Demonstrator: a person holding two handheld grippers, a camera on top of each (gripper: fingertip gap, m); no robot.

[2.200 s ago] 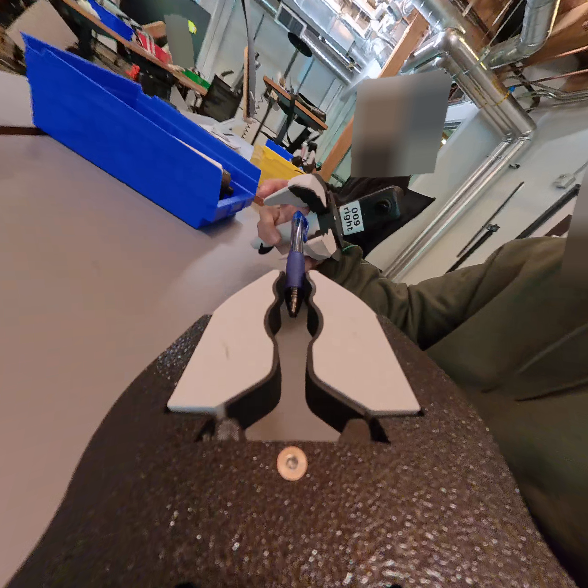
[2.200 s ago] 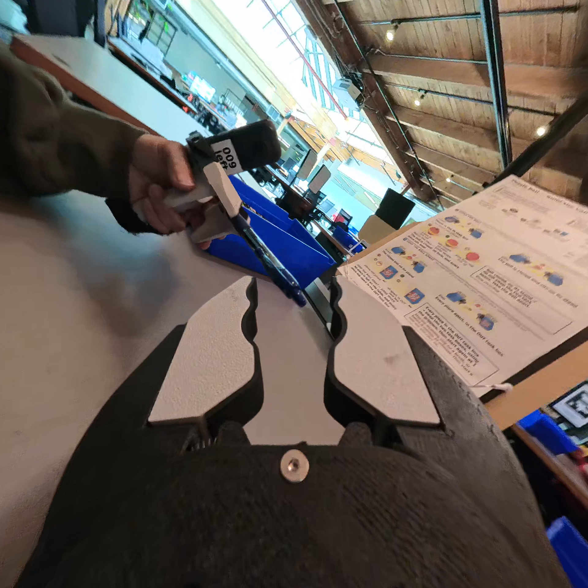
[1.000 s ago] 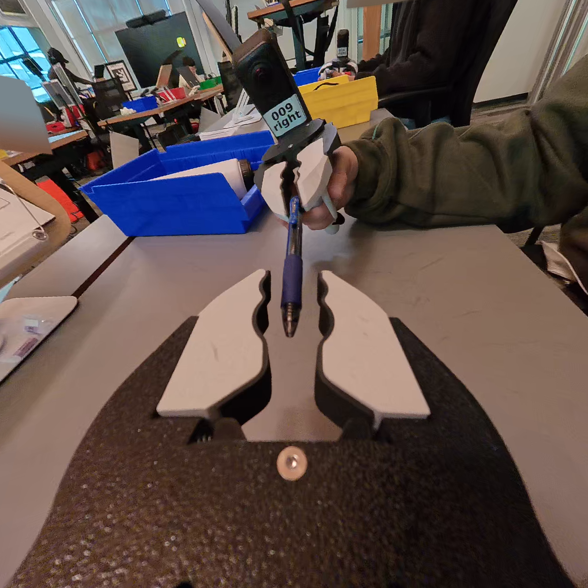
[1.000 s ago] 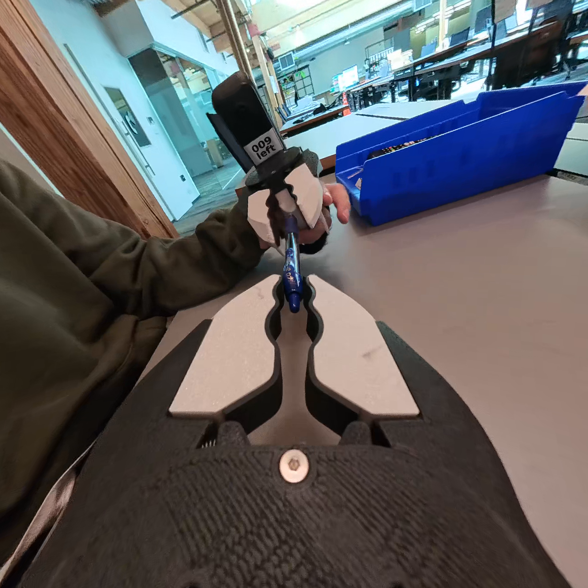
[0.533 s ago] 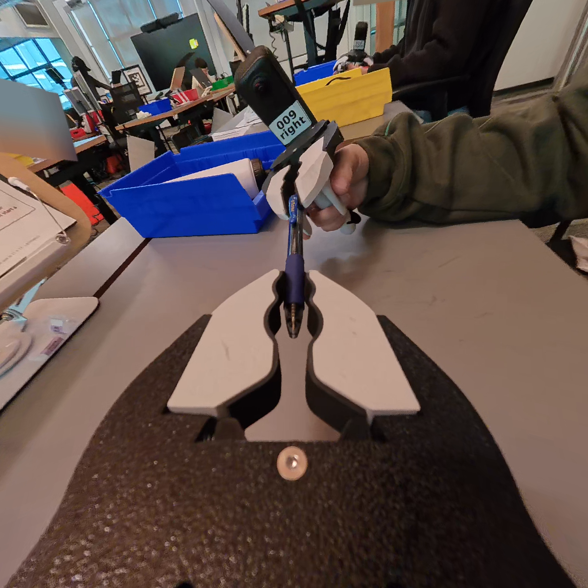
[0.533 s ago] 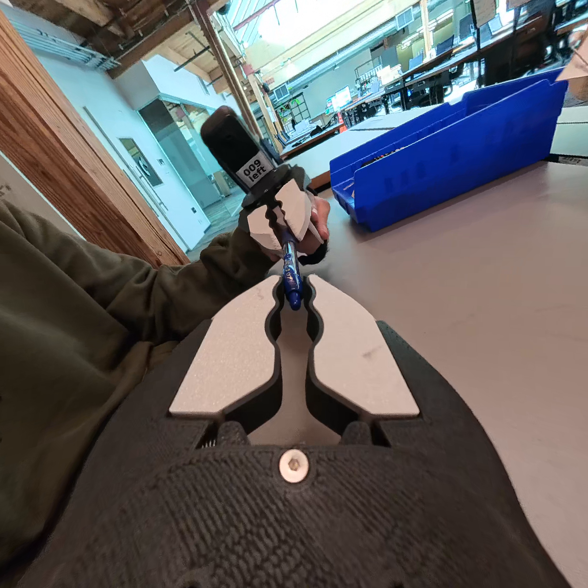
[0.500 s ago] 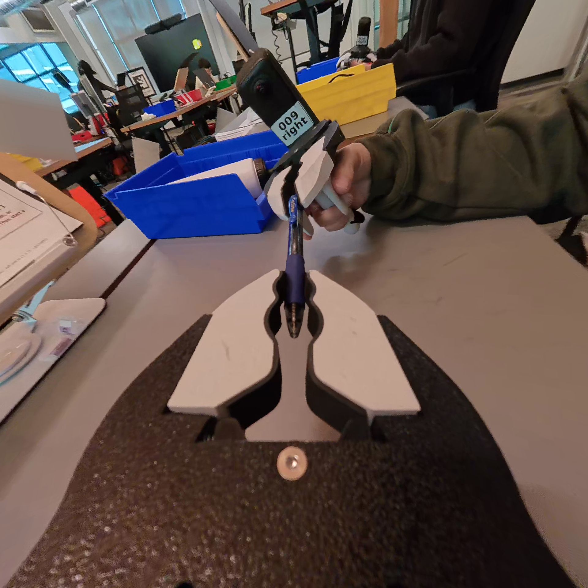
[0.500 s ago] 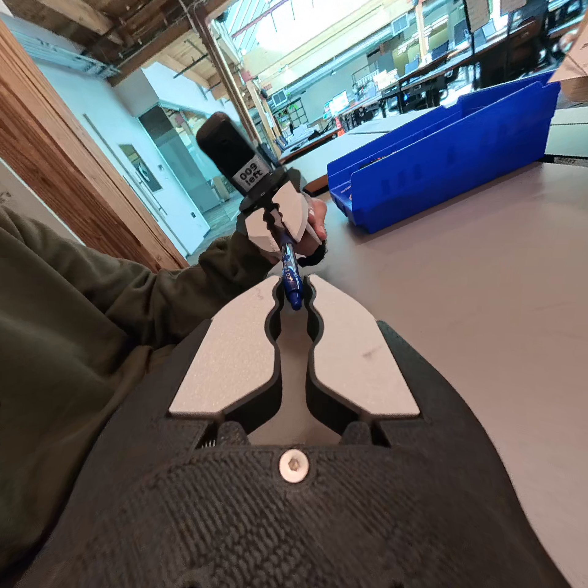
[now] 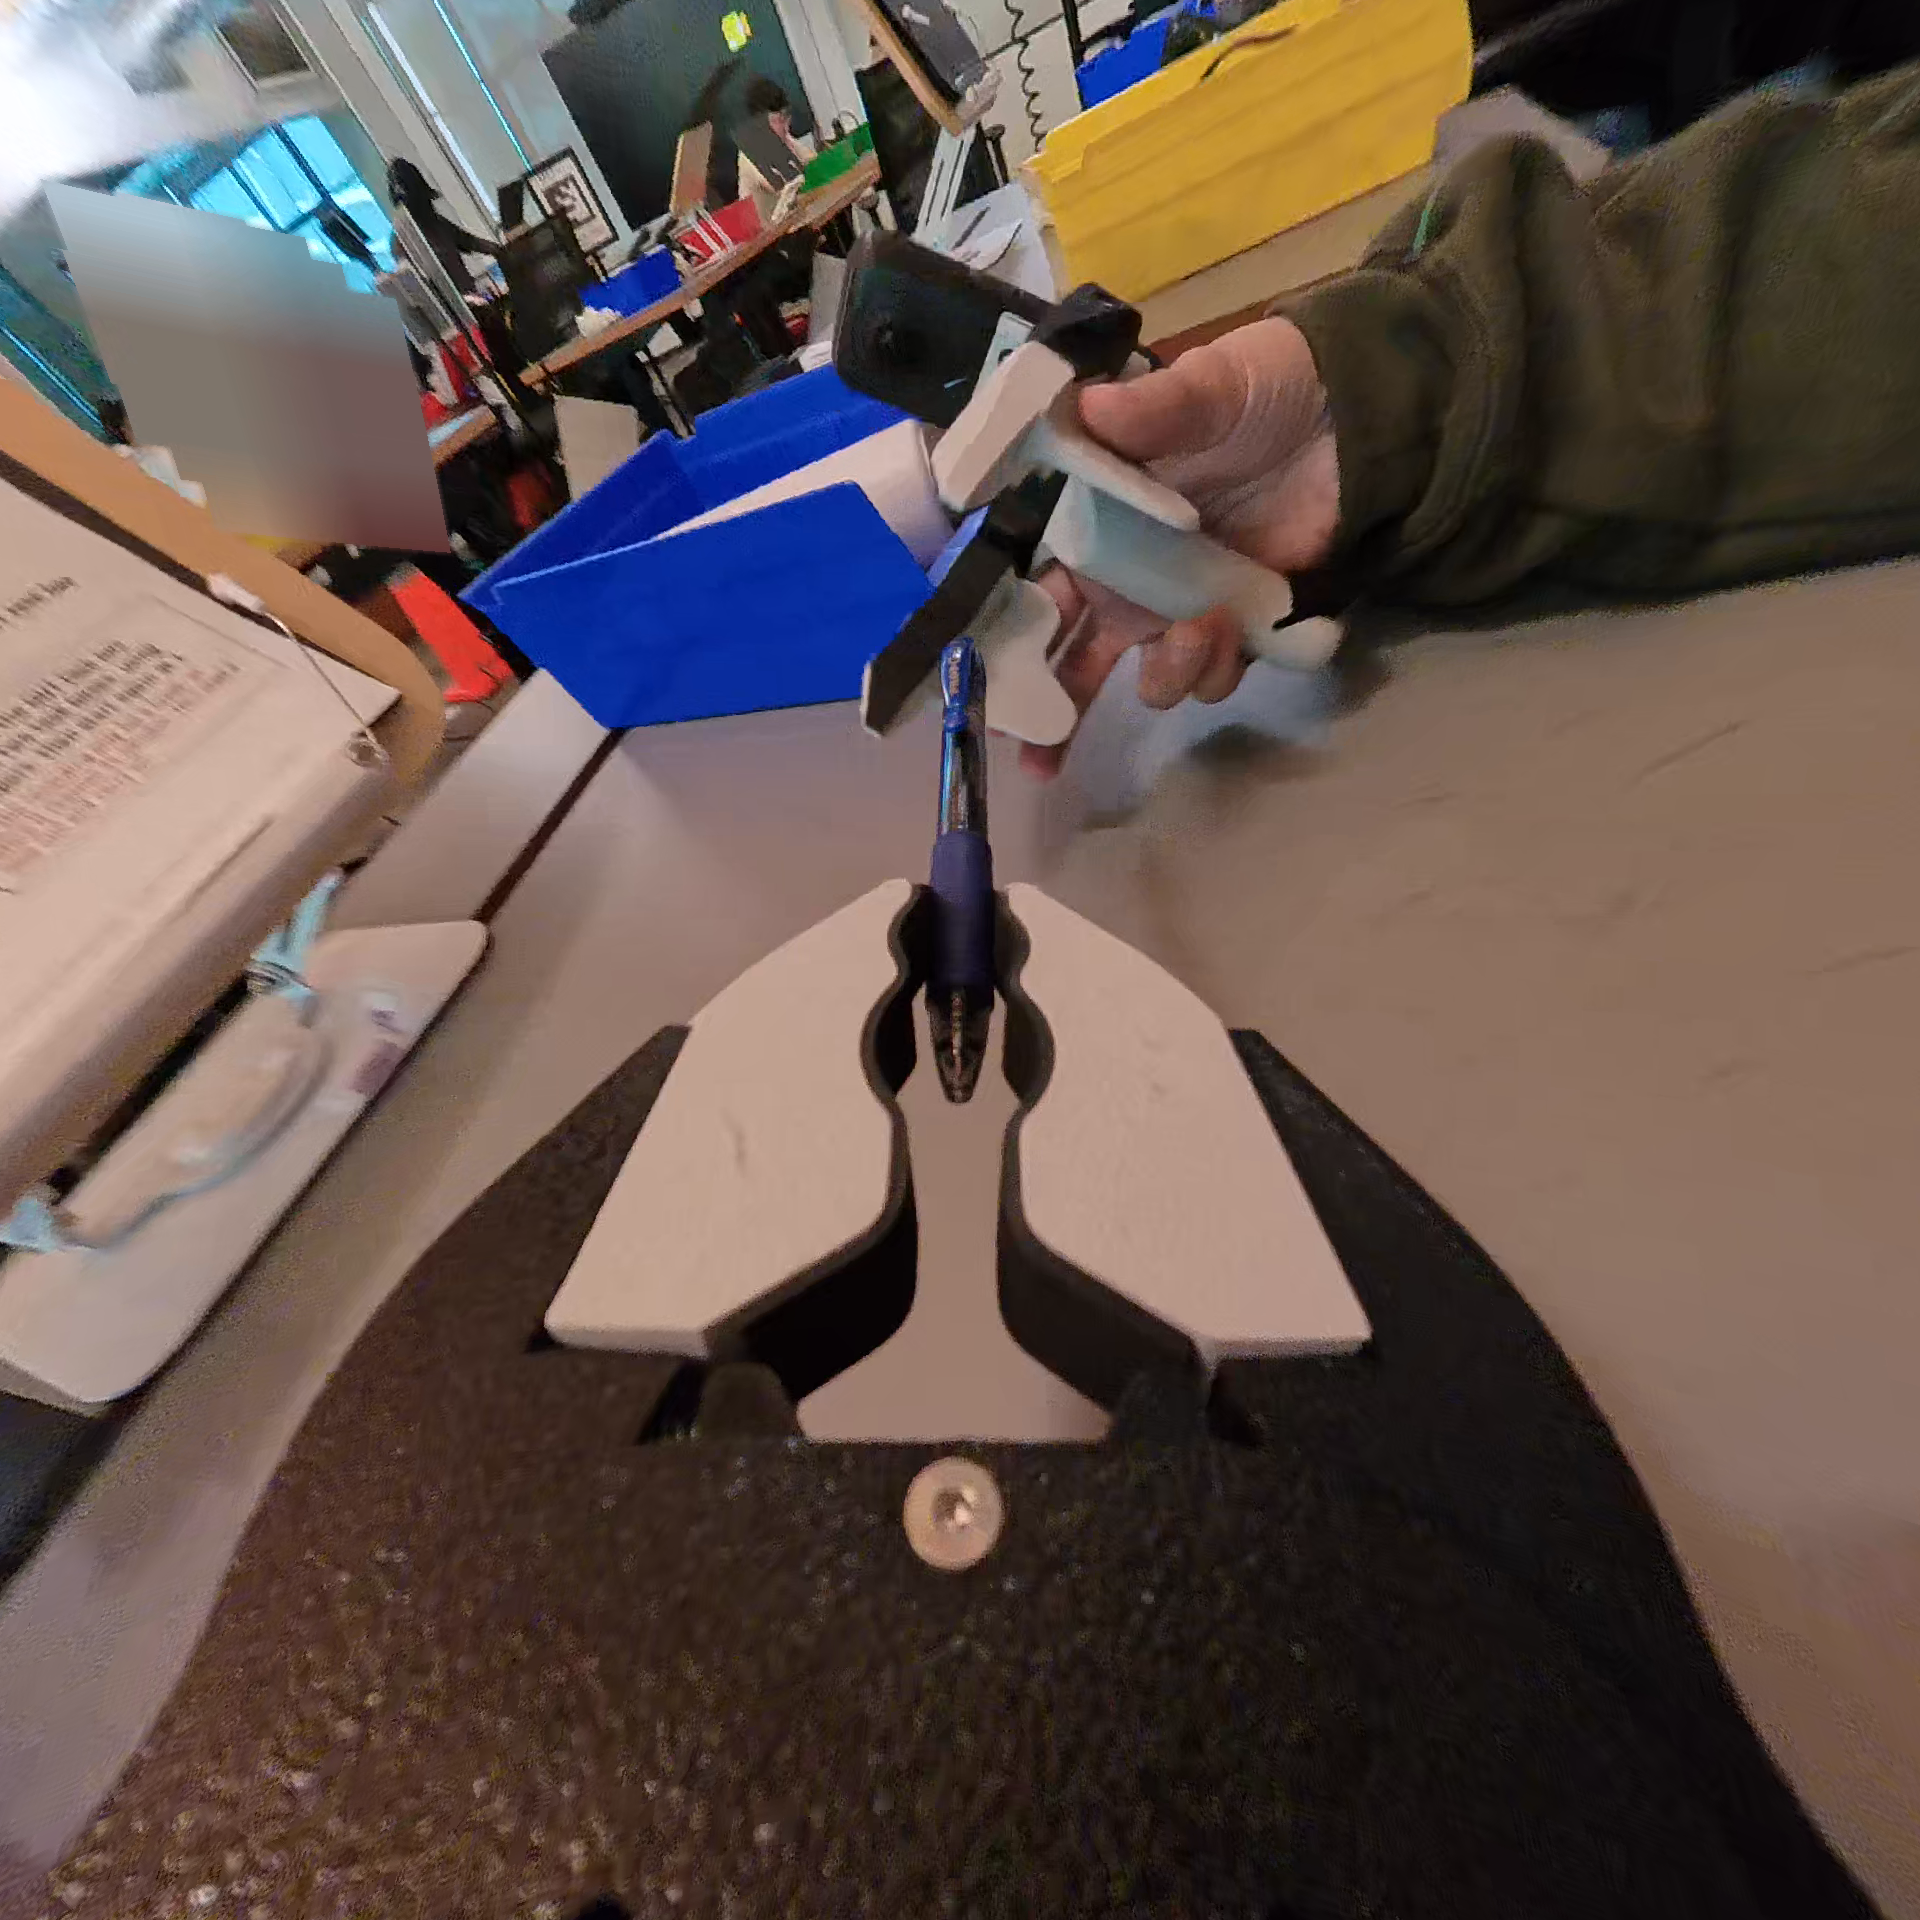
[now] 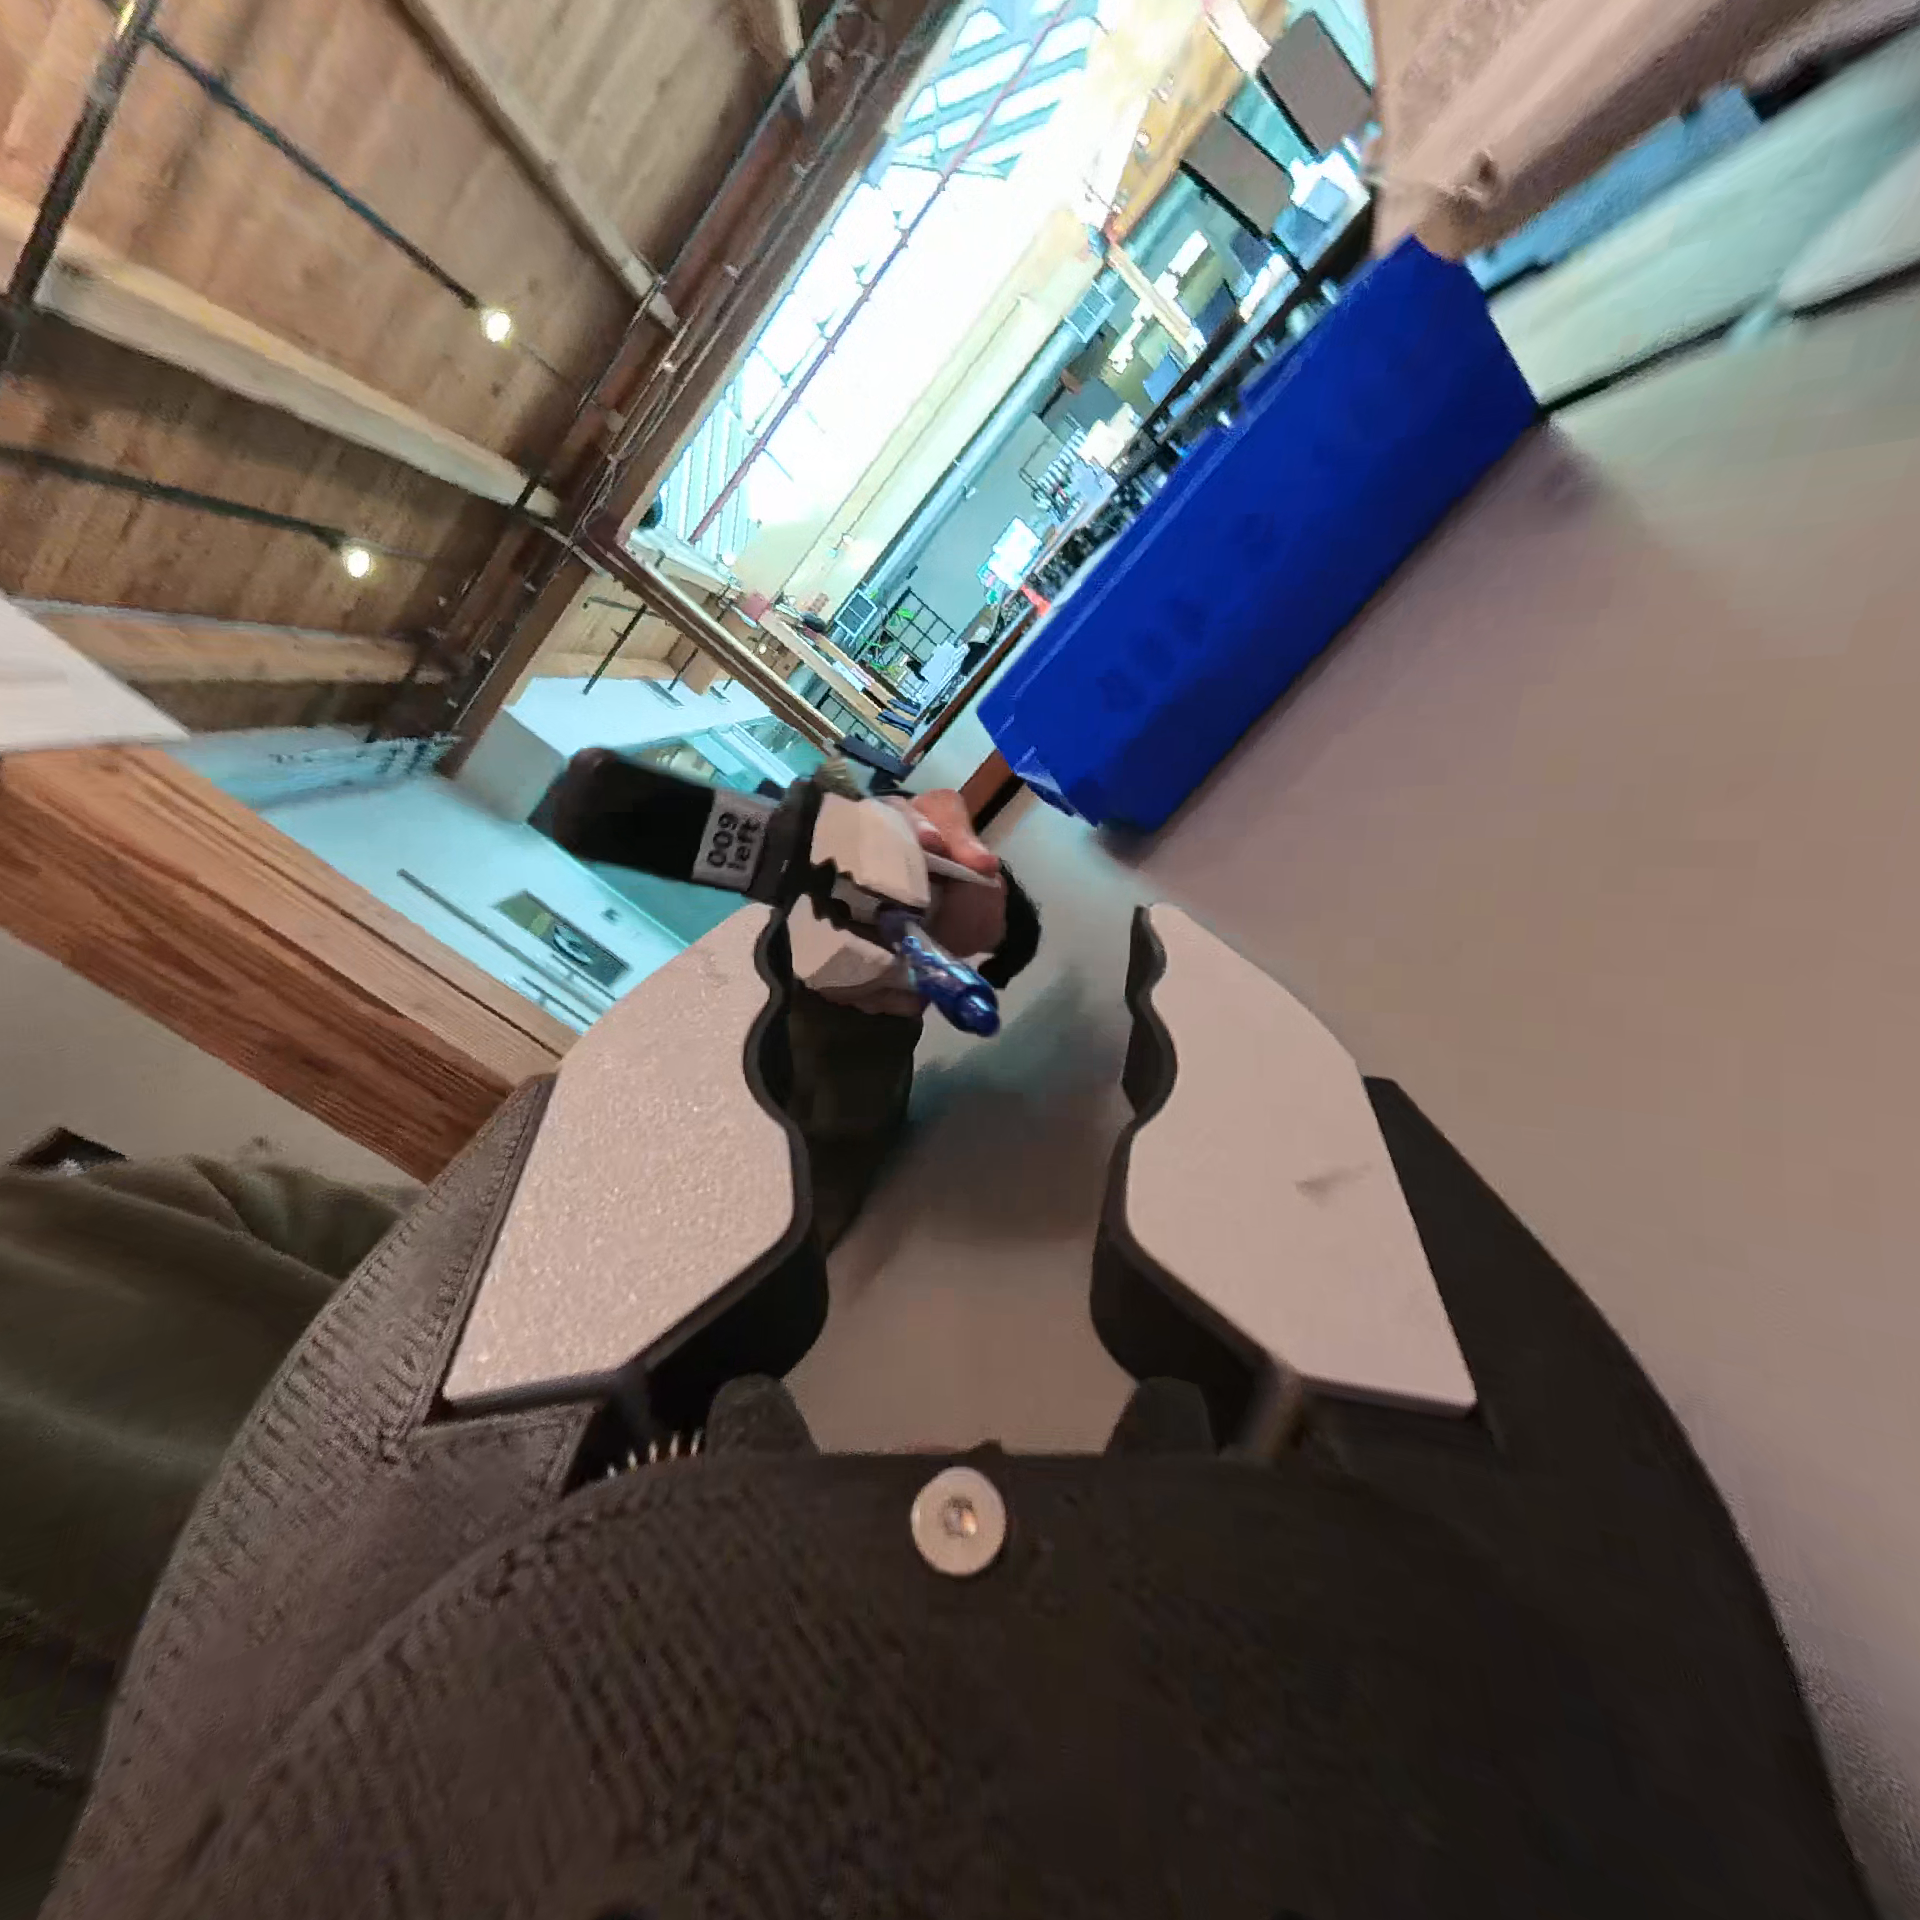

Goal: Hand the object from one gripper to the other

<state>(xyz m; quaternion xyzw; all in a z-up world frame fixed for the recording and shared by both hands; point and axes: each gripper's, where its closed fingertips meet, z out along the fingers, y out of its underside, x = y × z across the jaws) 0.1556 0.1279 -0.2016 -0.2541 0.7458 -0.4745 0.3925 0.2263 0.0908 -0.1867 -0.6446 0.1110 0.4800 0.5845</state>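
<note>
A blue pen (image 9: 960, 831) with a dark blue grip sticks out forward from my left gripper (image 9: 958, 914), which is shut on its grip end, tip pointing back toward the camera. In the right wrist view the same pen (image 10: 951, 987) shows in the far-off left gripper (image 10: 883, 914). My right gripper (image 10: 951, 935) is open and empty, rolled sideways. In the left wrist view the right gripper (image 9: 997, 582) is open, just beyond the pen's far end and apart from it, held by a hand in an olive sleeve.
A blue bin (image 9: 717, 592) stands on the grey table (image 9: 1558, 883) behind the grippers and also shows in the right wrist view (image 10: 1247, 582). A yellow bin (image 9: 1247, 135) is farther back. A board with printed sheets (image 9: 125, 727) and a flat white plate (image 9: 156, 1174) lie at the left. One gripper's finger ends stand about 9 cm off the other's.
My right gripper has opened, let go of the pen, drawn back and rolled sideways. My left gripper stays shut on the pen and now holds it alone.
</note>
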